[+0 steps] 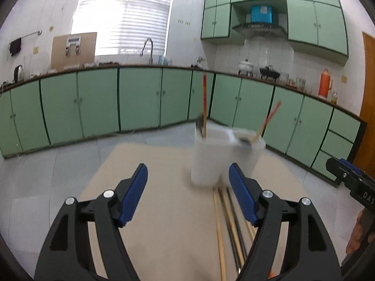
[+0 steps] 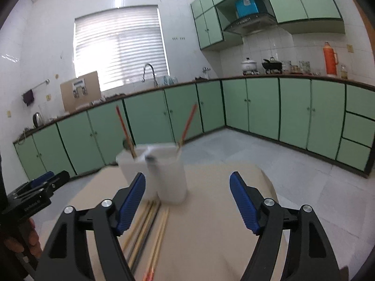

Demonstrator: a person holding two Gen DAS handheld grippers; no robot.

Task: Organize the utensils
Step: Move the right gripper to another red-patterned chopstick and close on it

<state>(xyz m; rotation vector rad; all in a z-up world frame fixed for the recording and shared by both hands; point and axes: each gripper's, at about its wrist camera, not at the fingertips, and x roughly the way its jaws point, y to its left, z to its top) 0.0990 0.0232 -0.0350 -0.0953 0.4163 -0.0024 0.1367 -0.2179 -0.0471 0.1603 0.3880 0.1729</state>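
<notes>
A white two-part utensil holder (image 1: 218, 157) stands on the tan table (image 1: 164, 187), with two red-tipped chopsticks (image 1: 204, 103) upright in it. Several loose chopsticks (image 1: 226, 217) lie on the table in front of it. My left gripper (image 1: 188, 182) is open and empty, left of the holder and above the table. The holder also shows in the right wrist view (image 2: 161, 171), with its chopsticks (image 2: 123, 128) and the loose chopsticks (image 2: 150, 229) before it. My right gripper (image 2: 187, 192) is open and empty, just in front of the holder. Each gripper shows at the edge of the other's view (image 1: 351, 182) (image 2: 35, 194).
Green cabinets (image 1: 98, 103) under a dark counter run round the room behind the table. On the counter stand a kettle (image 1: 18, 72), a faucet (image 1: 147, 49), a white pot (image 1: 245, 66) and an orange thermos (image 1: 324, 83). Grey tiled floor (image 1: 46, 164) surrounds the table.
</notes>
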